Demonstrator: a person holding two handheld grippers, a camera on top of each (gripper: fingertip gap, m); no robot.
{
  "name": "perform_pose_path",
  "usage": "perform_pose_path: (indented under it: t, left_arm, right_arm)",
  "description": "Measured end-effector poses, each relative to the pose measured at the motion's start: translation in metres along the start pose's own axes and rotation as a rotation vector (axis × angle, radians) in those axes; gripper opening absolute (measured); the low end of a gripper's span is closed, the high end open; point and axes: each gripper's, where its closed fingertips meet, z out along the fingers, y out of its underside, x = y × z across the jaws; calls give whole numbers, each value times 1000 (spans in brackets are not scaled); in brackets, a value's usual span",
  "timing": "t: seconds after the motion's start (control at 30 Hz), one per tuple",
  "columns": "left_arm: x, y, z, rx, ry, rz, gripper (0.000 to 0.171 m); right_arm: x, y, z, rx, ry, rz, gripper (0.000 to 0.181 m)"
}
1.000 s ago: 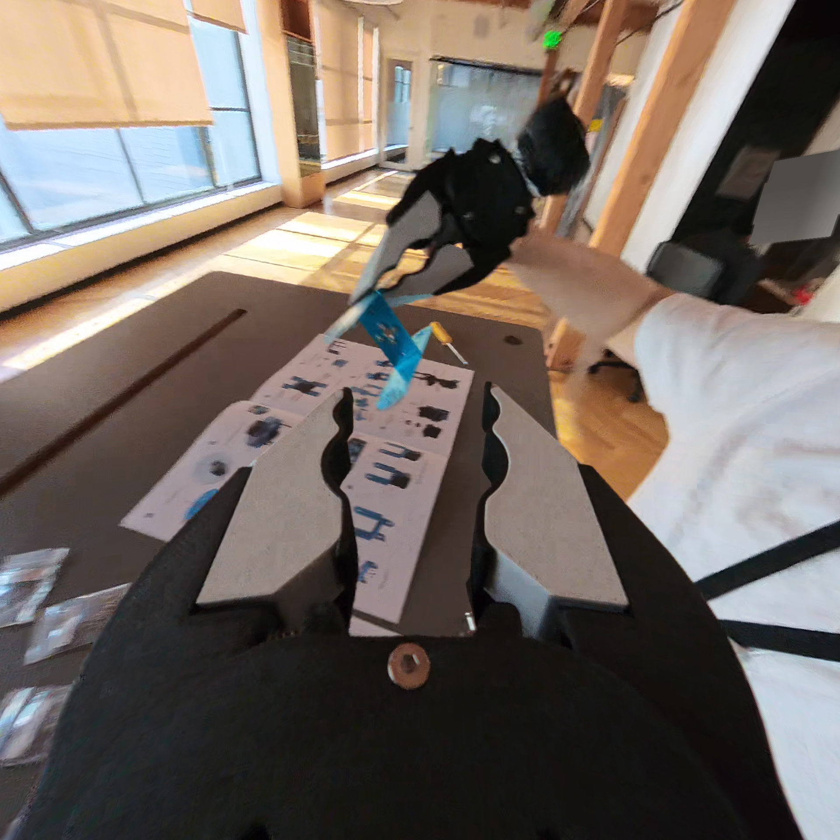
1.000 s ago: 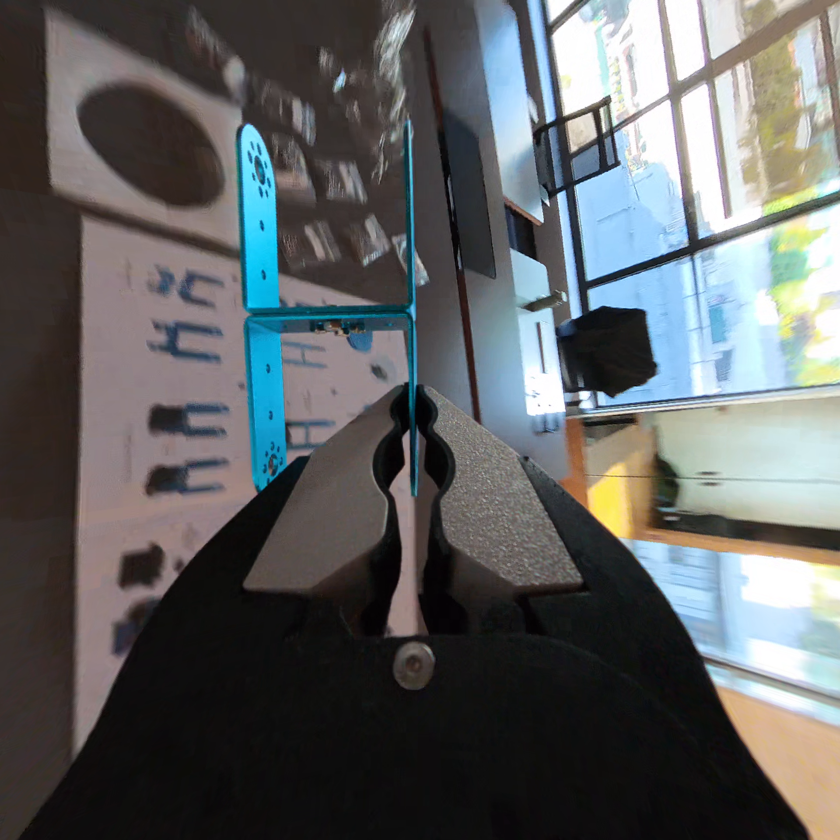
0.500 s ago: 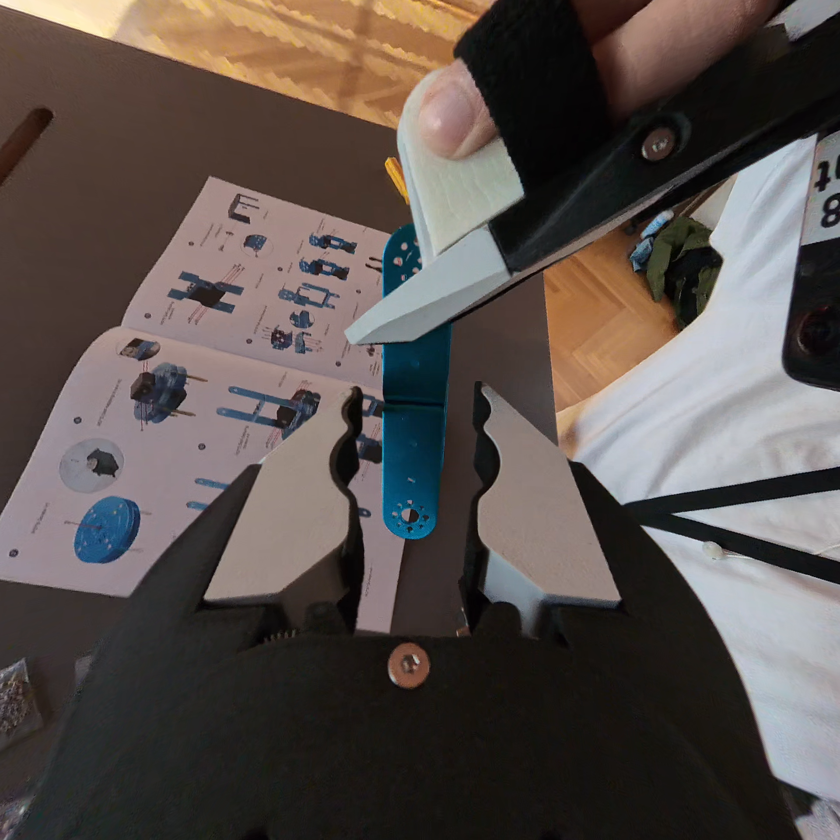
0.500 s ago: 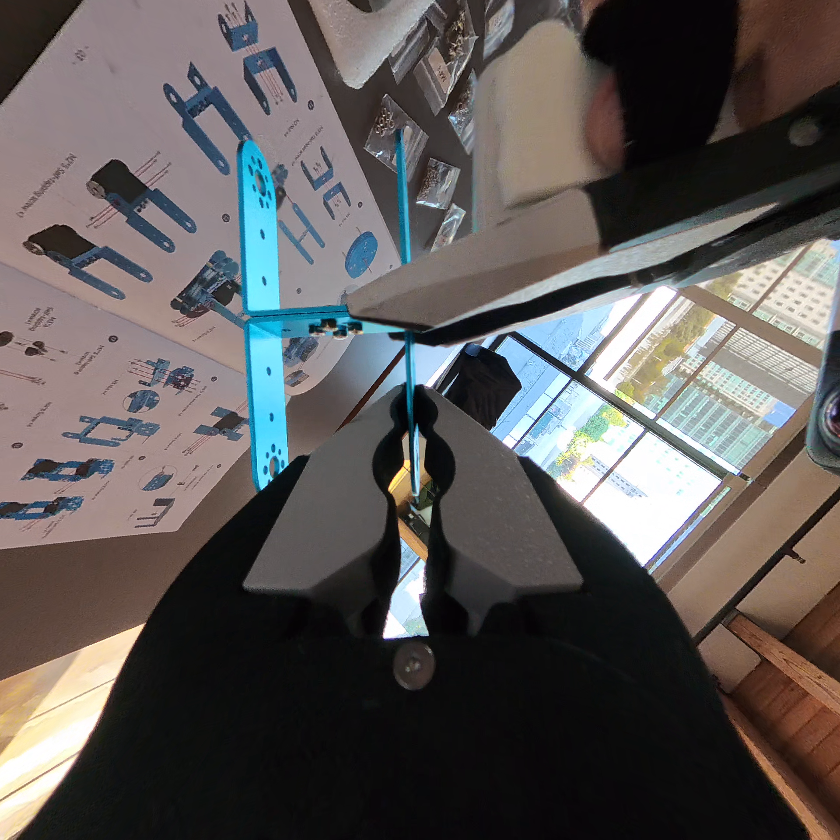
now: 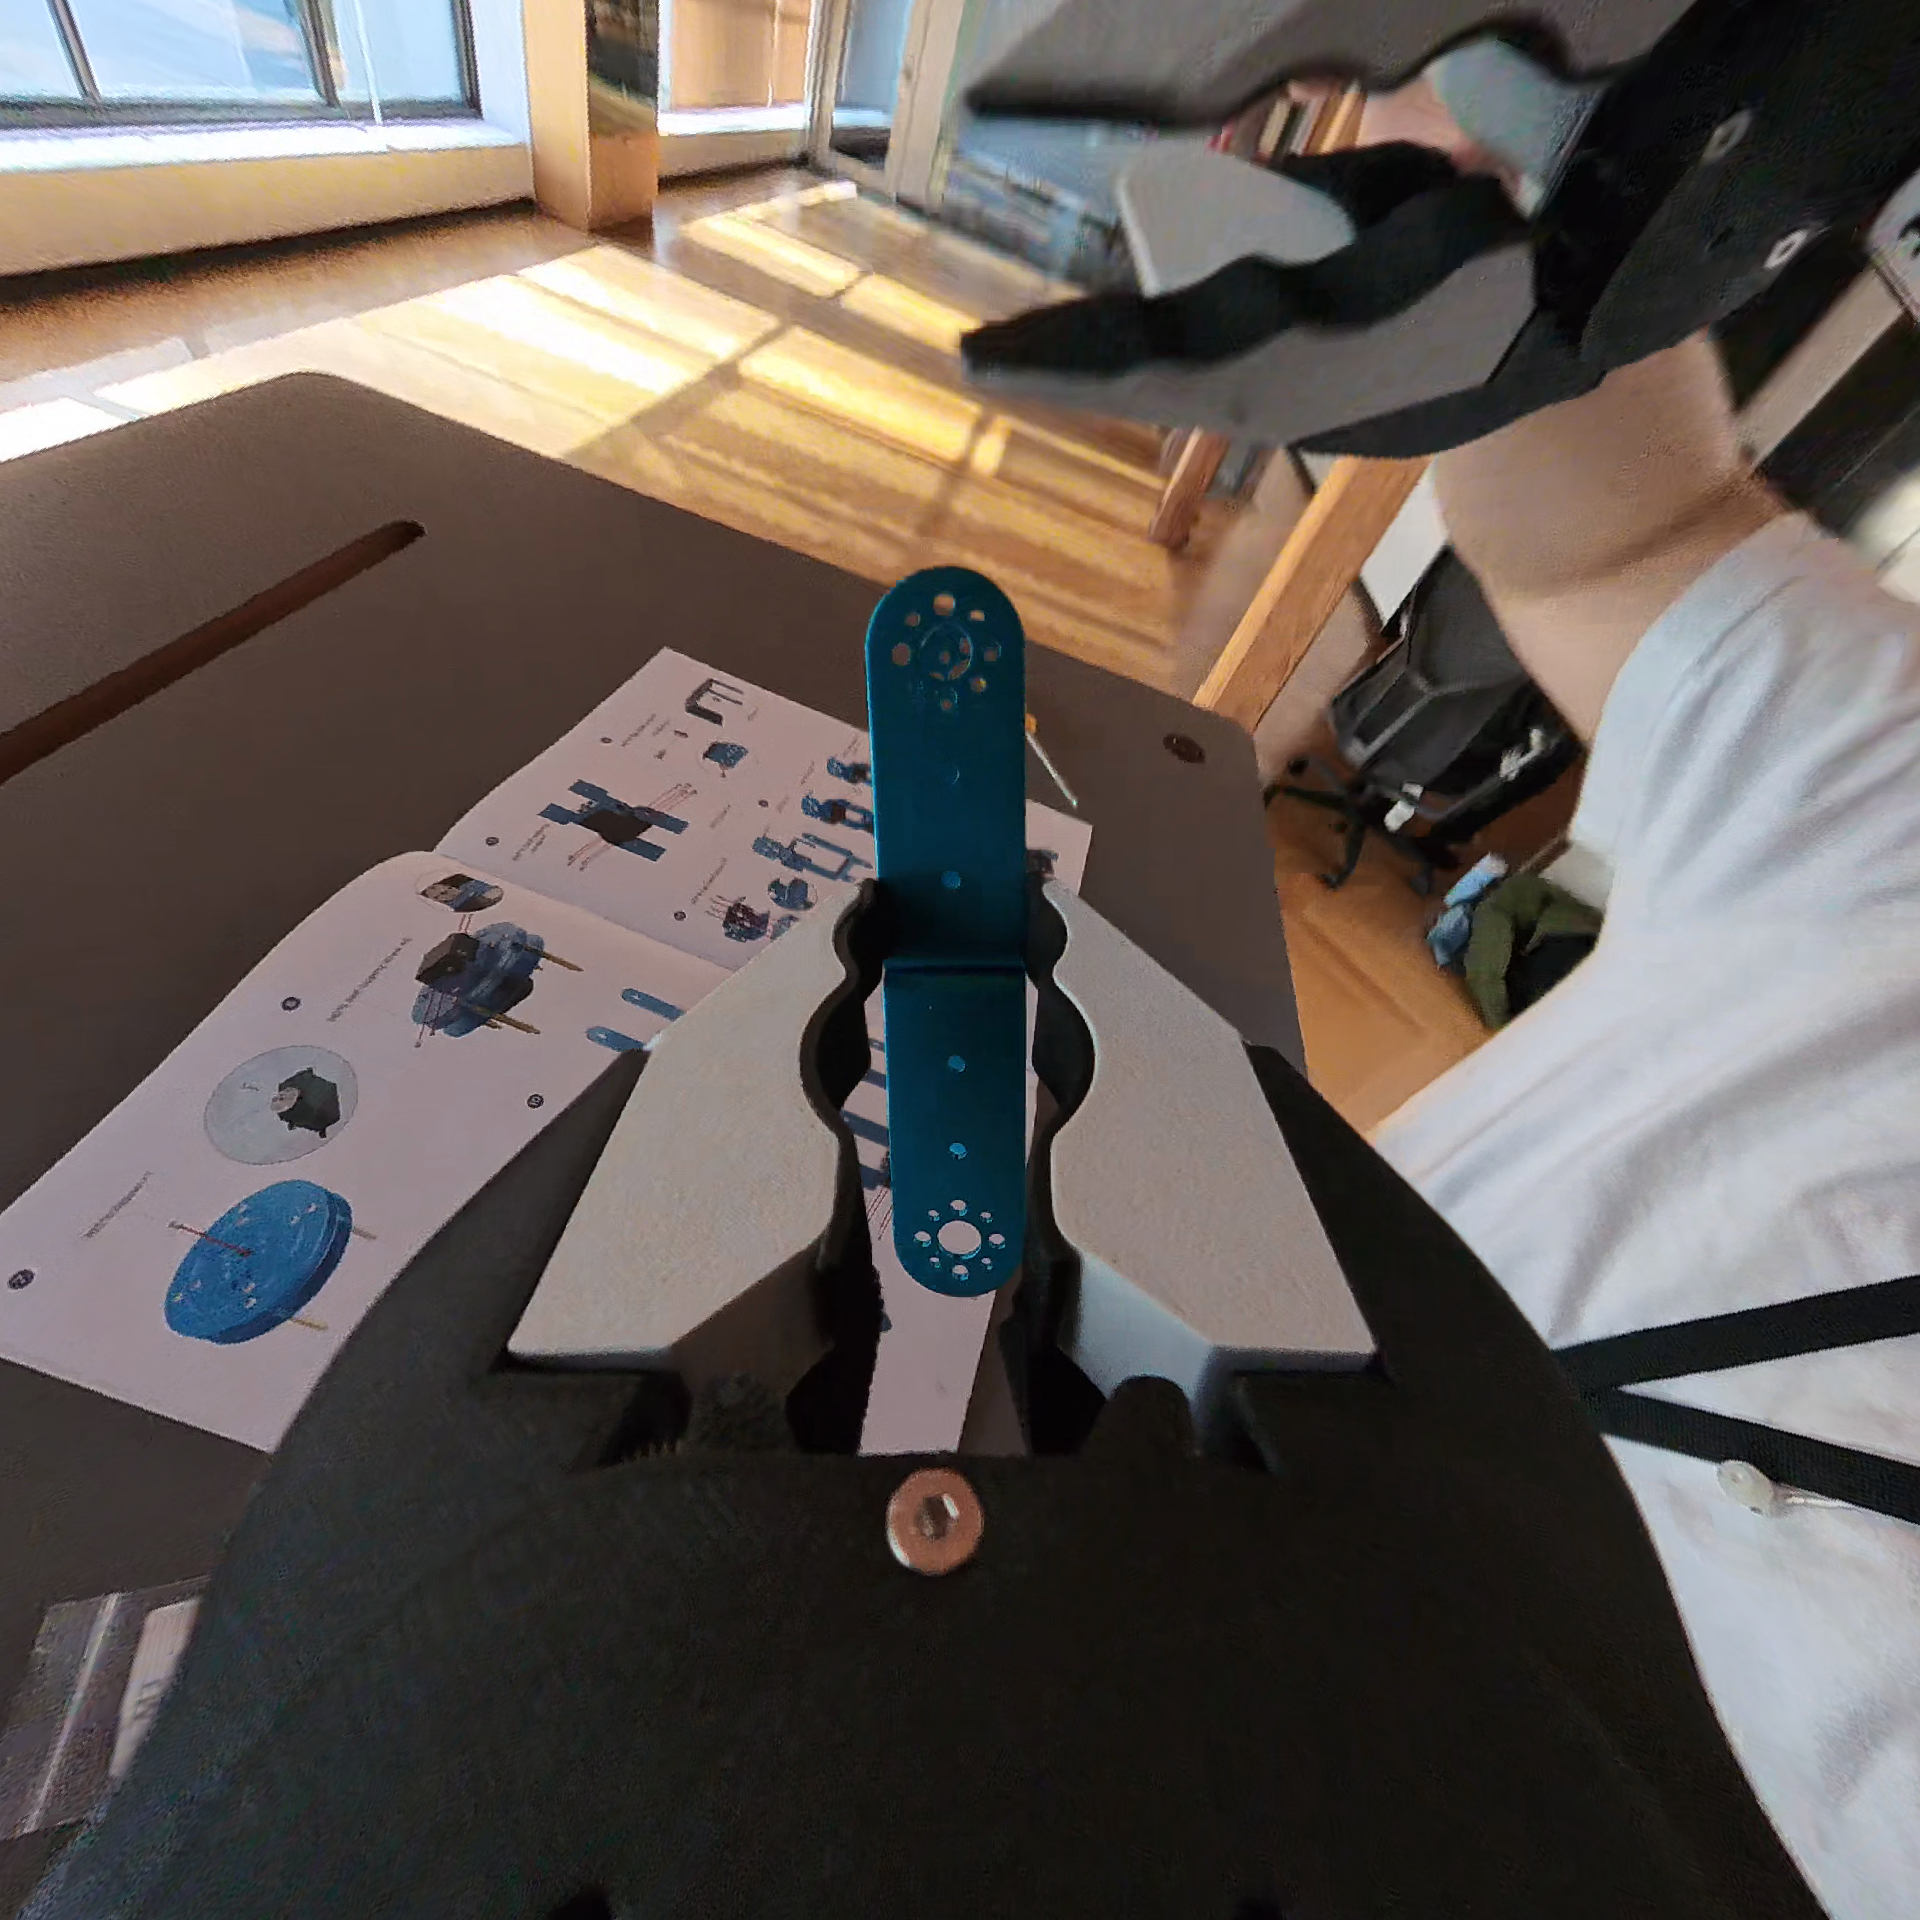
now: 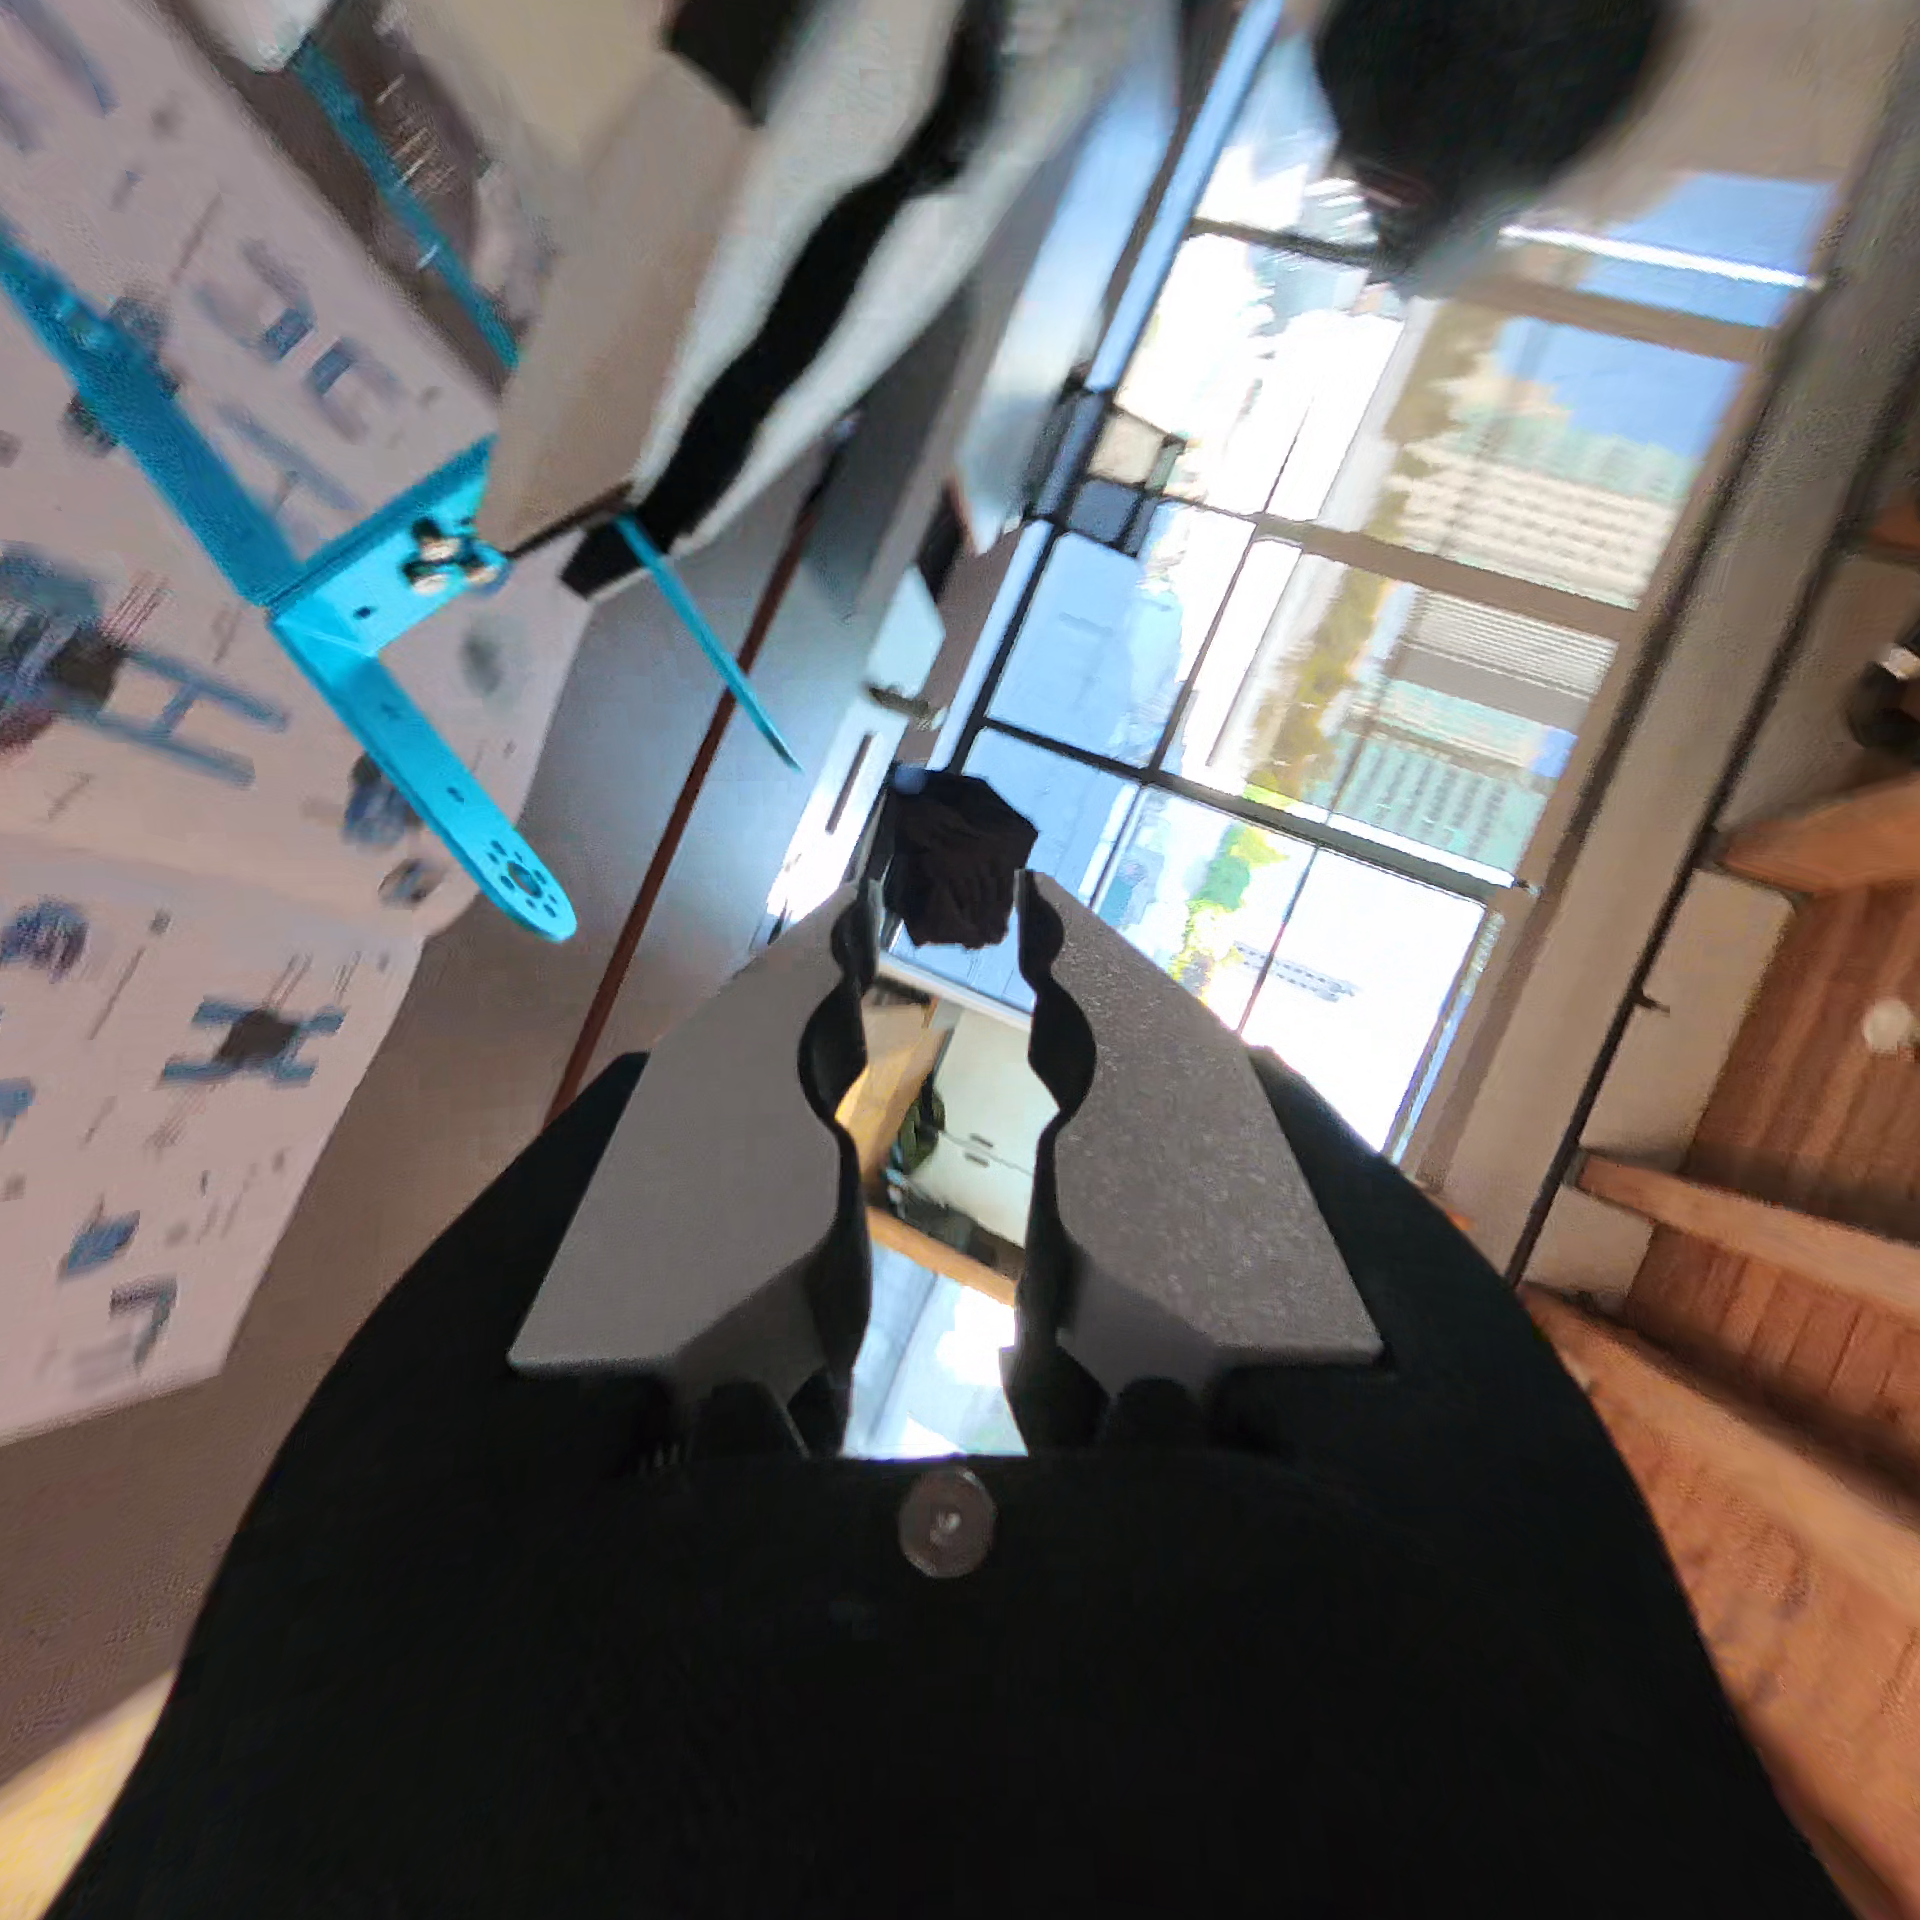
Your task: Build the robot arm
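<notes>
Left gripper (image 5: pixel 951 914) pinches the blue servo bracket (image 5: pixel 948 821) above the bench's (image 5: pixel 623 644) far right corner; grip squarely. Right gripper (image 6: pixel 943 914) hangs parted, empty.

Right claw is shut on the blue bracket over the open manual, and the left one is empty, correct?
No, swapped. The left wrist view shows the left claw shut on the blue bracket above the manual. The right claw is open and empty.
</notes>
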Motion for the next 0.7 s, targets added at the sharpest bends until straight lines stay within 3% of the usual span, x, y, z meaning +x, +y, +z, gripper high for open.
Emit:
perform_pose_path:
  t: [0.07, 0.13, 0.23, 0.3, 0.4, 0.5, 0.57, 0.7]
  left_arm:
    - [-6, -4, -17, 112, 10, -44, 26]
    - [-11, -11, -36, 244, 31, -79, 25]
    - [-9, -19, -59, 397, 70, -88, 25]
    - [-8, -18, -63, 420, 64, -67, 25]
    - [-6, -9, -57, 385, 46, -29, 25]
    - [-3, -2, -52, 376, 56, -4, 25]
    - [-8, 6, -50, 363, 37, 10, 25]
    - [-12, 30, -42, 298, 55, 7, 25]
  right_arm:
    - [33, 5, -26, 133, 178, 255, 26]
    - [47, 13, -52, 347, 277, 661, 29]
    - [10, 3, -49, 712, 90, 1197, 51]
    - [-27, -14, -17, 770, -117, 1426, 69]
    - [-58, -54, 14, 870, -382, 1604, 70]
    - [-66, -65, 38, 884, -422, 1622, 60]
    - [-69, -75, 32, 981, -484, 1555, 28]
    - [-85, -77, 36, 1028, -537, 1528, 27]
